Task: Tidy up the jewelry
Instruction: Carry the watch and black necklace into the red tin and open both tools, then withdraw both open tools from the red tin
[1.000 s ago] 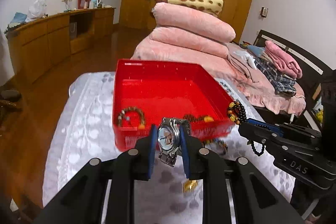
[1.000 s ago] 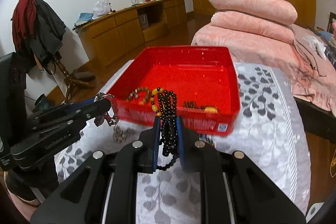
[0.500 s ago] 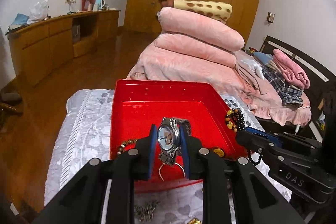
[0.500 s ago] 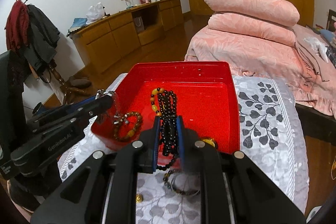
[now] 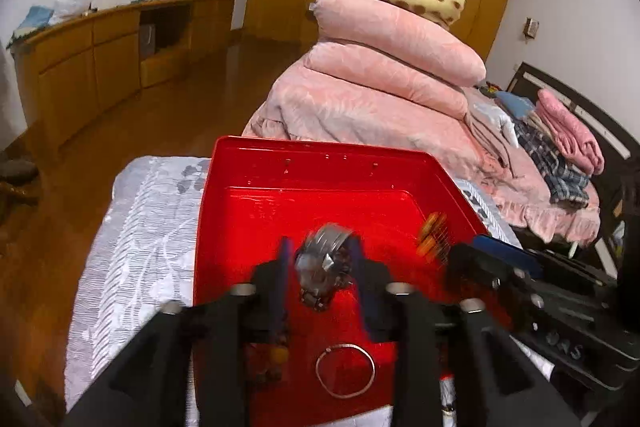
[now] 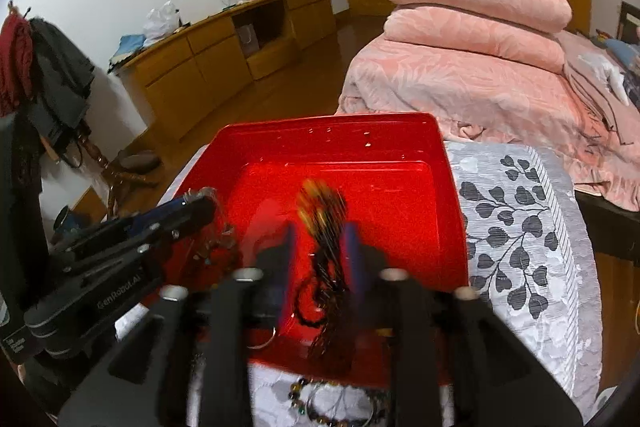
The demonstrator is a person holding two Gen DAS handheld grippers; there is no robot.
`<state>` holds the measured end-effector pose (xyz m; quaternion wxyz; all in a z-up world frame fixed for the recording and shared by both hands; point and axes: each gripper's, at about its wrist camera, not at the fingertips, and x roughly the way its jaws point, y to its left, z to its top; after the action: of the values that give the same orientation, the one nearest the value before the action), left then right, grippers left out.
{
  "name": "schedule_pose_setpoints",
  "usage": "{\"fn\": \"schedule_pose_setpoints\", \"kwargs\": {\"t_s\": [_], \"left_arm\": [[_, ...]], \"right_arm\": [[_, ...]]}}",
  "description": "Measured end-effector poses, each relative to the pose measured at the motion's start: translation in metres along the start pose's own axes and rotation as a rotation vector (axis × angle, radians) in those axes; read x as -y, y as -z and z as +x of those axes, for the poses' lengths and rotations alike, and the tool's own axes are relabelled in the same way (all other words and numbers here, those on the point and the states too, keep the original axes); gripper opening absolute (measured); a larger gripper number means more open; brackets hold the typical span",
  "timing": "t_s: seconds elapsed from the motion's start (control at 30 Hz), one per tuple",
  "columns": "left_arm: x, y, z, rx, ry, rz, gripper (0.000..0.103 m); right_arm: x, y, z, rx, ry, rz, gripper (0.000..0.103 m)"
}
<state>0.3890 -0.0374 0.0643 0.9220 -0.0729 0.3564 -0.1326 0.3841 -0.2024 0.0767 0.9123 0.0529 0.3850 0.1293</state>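
A red tray point(image 5: 312, 155) point(image 6: 456, 203) stands on the grey leaf-patterned cloth. My left gripper point(image 5: 320, 275) is over the tray with its fingers spread; a silver watch point(image 5: 322, 267), blurred, sits loose between them. My right gripper point(image 6: 320, 251) is also over the tray with fingers spread; a black bead necklace point(image 6: 326, 227) with amber beads hangs blurred between them. A silver ring bangle point(image 5: 345, 371) and a brown bead bracelet point(image 5: 272, 359) lie in the tray. The right gripper's tip with beads point(image 5: 430, 239) shows at the right of the left wrist view.
More bead strings and thin rings point(image 6: 332, 403) lie on the cloth point(image 6: 520, 227) in front of the tray. Stacked pink quilts point(image 5: 380, 67) rise behind the tray. A wooden sideboard point(image 5: 100, 47) runs along the left wall.
Both grippers moved forward over the tray and their fingers opened. The watch and the bead necklace have come loose and are blurred in motion.
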Motion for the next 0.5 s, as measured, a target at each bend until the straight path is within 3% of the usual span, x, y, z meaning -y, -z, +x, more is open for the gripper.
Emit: {"fn": "schedule_pose_setpoints", "kwargs": {"t_s": [0.23, 0.37, 0.5], "left_arm": [[-0.013, 0.001, -0.035, 0.081, -0.018, -0.017, 0.069], [-0.02, 0.009, -0.063, 0.105, -0.083, -0.009, 0.081], [-0.028, 0.028, -0.083, 0.097, -0.13, -0.008, 0.084]], "right_arm": [[0.008, 0.007, -0.02, 0.051, 0.037, 0.002, 0.054], [0.011, 0.018, -0.042, 0.09, 0.048, 0.005, 0.061], [0.01, 0.037, -0.063, 0.118, 0.064, 0.004, 0.069]]}}
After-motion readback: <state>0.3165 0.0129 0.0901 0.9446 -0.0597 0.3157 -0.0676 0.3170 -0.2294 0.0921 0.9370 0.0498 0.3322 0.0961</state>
